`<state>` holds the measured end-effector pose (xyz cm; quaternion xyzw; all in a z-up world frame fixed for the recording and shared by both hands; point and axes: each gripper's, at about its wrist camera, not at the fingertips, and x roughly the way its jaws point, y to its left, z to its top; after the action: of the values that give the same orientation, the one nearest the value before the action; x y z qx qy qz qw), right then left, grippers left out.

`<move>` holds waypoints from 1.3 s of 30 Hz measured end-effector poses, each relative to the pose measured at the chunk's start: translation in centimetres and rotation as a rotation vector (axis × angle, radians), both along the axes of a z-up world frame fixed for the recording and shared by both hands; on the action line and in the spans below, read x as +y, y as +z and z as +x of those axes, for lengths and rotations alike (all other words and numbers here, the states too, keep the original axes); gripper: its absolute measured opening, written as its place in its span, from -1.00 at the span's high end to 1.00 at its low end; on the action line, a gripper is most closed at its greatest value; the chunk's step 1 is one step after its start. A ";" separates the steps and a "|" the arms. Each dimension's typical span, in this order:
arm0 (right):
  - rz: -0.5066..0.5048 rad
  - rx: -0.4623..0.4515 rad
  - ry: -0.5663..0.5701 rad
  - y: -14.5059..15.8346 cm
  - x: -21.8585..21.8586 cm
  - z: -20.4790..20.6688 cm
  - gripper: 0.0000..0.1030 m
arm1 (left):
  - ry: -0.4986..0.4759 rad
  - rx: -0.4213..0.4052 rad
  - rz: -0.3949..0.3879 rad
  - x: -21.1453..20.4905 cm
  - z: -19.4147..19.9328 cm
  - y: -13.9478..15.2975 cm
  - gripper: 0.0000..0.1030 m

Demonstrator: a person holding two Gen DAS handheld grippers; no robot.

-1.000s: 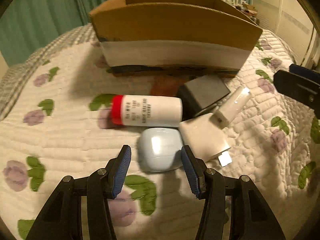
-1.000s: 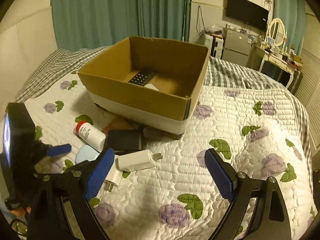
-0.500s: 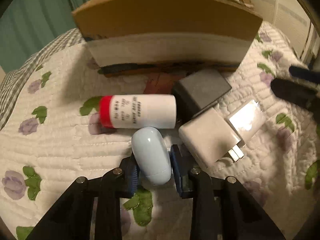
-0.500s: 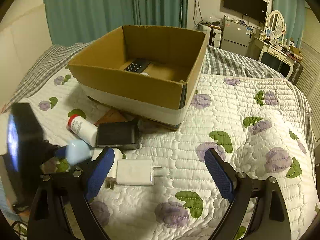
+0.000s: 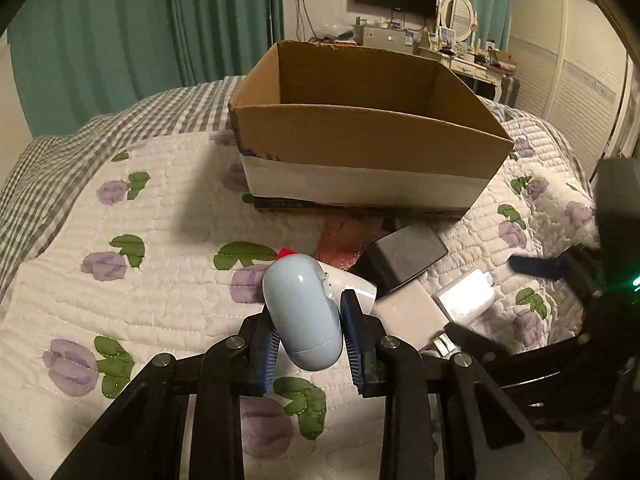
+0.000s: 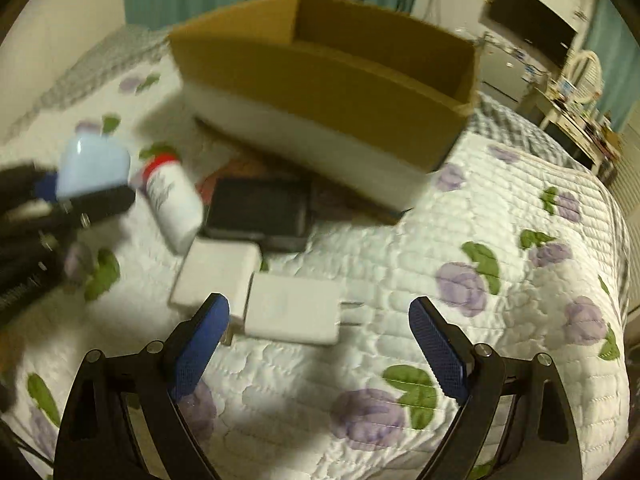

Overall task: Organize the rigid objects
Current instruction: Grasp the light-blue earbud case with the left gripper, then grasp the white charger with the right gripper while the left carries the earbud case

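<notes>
The left gripper (image 5: 310,344) gripped the pale blue case (image 5: 302,312) at lower centre, raised off the quilt (image 5: 132,304). The right gripper (image 6: 320,344) hung wide open, holding nothing, just below the white charger (image 6: 294,314). The cardboard box (image 5: 360,152) sat upper centre.

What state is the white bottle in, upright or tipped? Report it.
Tipped. The white bottle lies on its side on the quilt, red cap toward the cardboard box.

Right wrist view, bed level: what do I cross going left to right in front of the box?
Left gripper holding the light blue case → red-capped white bottle → black case; nearer, two white chargers.
</notes>
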<state>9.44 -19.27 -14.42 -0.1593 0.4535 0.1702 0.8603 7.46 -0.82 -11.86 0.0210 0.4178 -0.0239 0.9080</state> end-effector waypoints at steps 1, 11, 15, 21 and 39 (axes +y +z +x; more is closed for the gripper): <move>-0.008 0.024 0.015 -0.6 0.4 0.1 -0.66 | 0.000 0.001 -0.003 0.1 0.0 -0.1 0.42; 0.019 0.078 -0.029 -1.3 -1.0 1.0 -0.56 | 0.003 0.008 -0.020 0.1 -0.6 0.1 0.42; -0.025 0.064 -0.047 -1.6 -0.7 1.1 -0.56 | 0.000 0.010 -0.020 0.0 -0.6 0.1 0.42; -0.078 0.087 -0.072 -3.1 0.0 2.8 -0.33 | 0.003 0.019 -0.018 0.1 -0.5 -0.2 0.42; 0.106 -0.102 -0.017 7.6 -1.3 -0.6 -0.31 | -0.040 -0.075 -0.002 -2.5 -0.9 5.9 0.42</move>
<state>8.88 -20.56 -6.83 -0.1182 0.4006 0.1781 0.8910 6.56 -3.29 -5.99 0.0292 0.3829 -0.0415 0.9224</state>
